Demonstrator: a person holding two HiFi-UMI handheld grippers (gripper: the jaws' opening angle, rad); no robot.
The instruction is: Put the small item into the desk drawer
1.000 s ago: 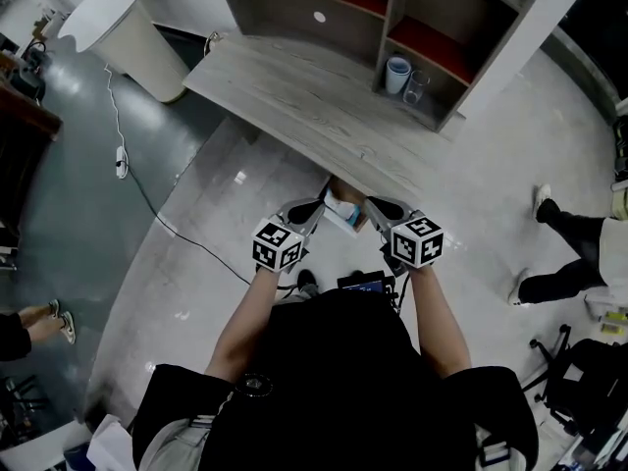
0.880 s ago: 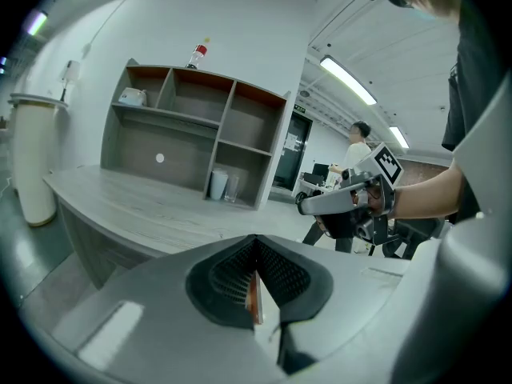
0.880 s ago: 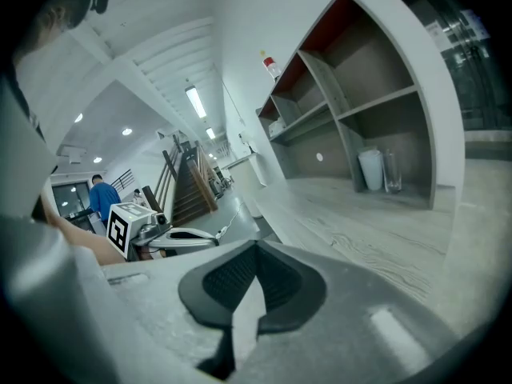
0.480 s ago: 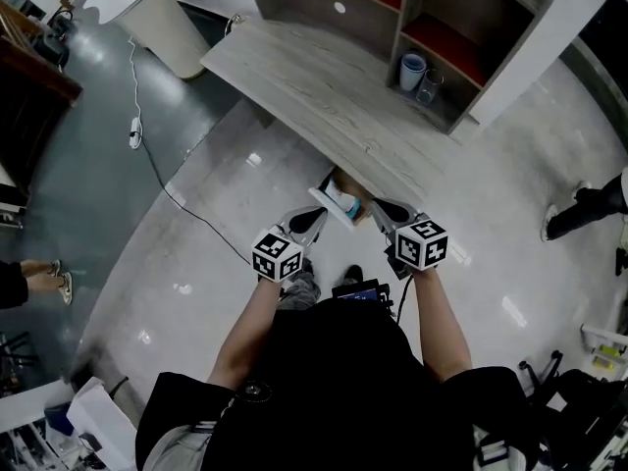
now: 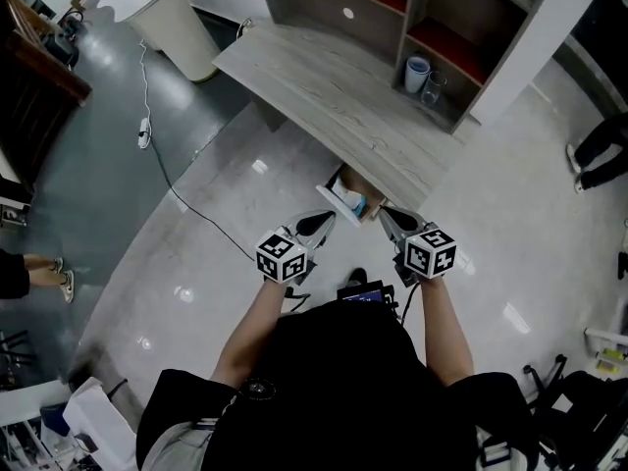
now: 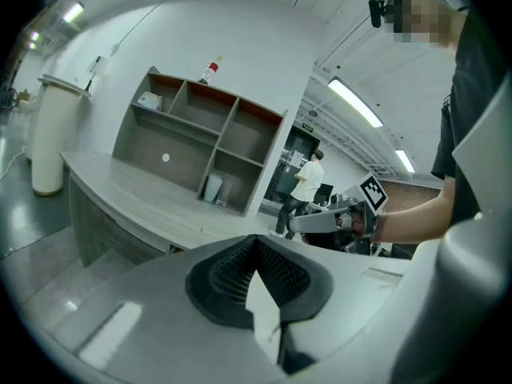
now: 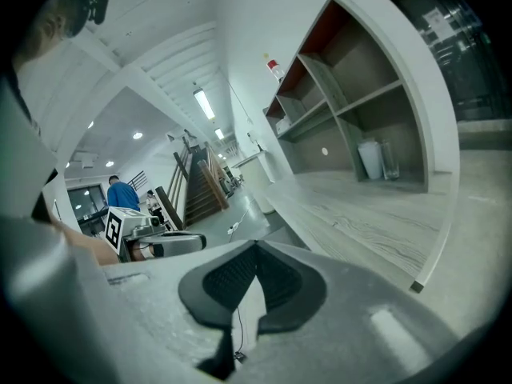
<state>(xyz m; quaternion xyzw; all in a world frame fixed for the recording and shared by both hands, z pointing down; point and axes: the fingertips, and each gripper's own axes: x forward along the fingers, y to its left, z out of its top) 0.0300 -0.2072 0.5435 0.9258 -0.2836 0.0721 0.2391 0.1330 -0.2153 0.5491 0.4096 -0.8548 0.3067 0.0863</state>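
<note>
Overhead, a person in a black top stands at a grey wood-grain tabletop (image 5: 324,86) that runs across the upper middle of the frame, a grey tool with a black-and-white marker cube in each hand. The left tongs (image 5: 327,218) and the right tongs (image 5: 386,213) point up the frame toward a shallow brown desk drawer with a white front (image 5: 331,195), which stands pulled out from under the tabletop's near edge. The small white item with a blue-green patch (image 5: 352,202) lies inside that open drawer, between the two tools and just above their tips in the frame.

Each gripper view shows its dark ribbed pads pressed together at the tips, with nothing between them; both tongs are closed and empty.

At the back of the tabletop rises a grey shelf unit with red-brown panels (image 5: 392,8). Its lower right compartment holds a white-and-blue cup (image 5: 419,72) with a clear glass (image 5: 434,88) just beside it. A white cylindrical stand (image 5: 182,18) sits at the upper left, and a black cable (image 5: 167,186) trails across the pale glossy floor (image 5: 226,224) at the left.
</note>
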